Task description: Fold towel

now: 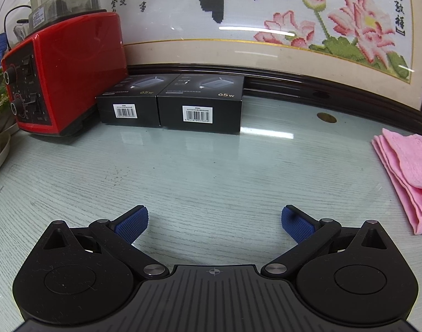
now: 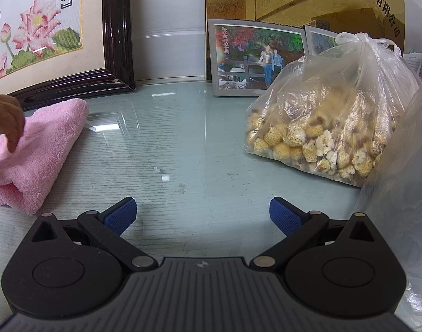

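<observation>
Pink towel [image 2: 31, 149] folded, left of right gripper's [image 2: 202, 215] spread jaws.

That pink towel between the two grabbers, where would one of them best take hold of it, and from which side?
Probably the right gripper, now open, should come from the right and pinch the pink towel at its near corner, where the stacked layers end in a loose open edge. The far corner is a rounded fold, harder to pinch. A bare hand rests on the towel's left part, so keep clear of it.
</observation>
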